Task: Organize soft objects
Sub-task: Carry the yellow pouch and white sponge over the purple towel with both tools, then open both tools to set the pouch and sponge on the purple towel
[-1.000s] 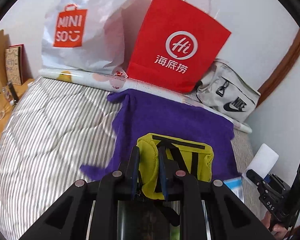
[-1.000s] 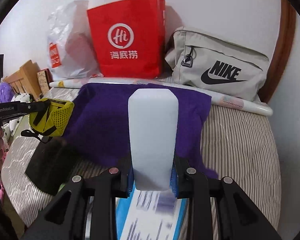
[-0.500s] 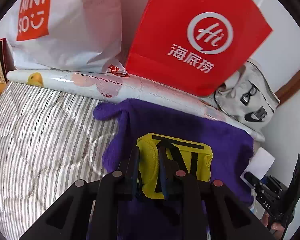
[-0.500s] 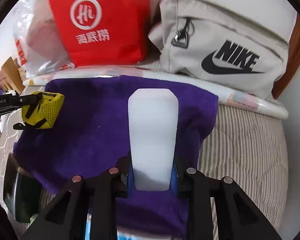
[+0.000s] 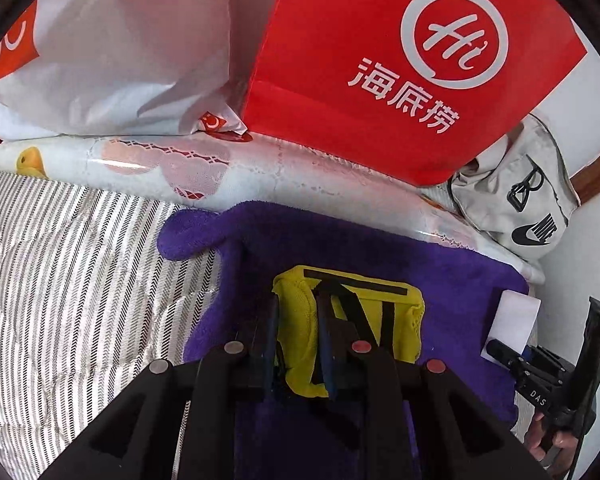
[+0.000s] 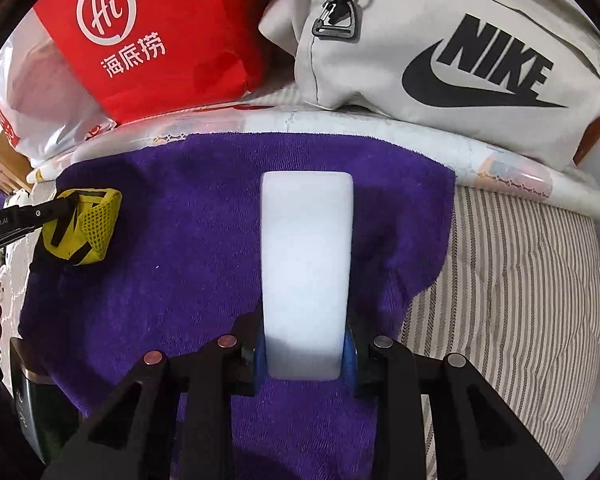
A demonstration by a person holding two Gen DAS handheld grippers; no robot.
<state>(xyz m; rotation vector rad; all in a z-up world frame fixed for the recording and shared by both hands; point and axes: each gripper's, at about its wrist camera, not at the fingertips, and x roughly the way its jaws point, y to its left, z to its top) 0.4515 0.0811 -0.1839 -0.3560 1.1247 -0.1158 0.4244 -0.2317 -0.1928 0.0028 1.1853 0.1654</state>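
Note:
A purple towel lies spread on the striped mattress; it also shows in the right wrist view. My left gripper is shut on a yellow mesh pouch with black straps and holds it just over the towel's left part; the pouch shows in the right wrist view. My right gripper is shut on a white foam block and holds it over the towel's middle; the block shows in the left wrist view.
A red paper bag, a white Miniso plastic bag and a grey Nike bag stand along the wall behind a patterned roll. A dark object lies at the towel's near left corner.
Both grippers have moved forward toward the wall with their loads; the bags look larger and the towel now lies directly under both. Both stay shut.

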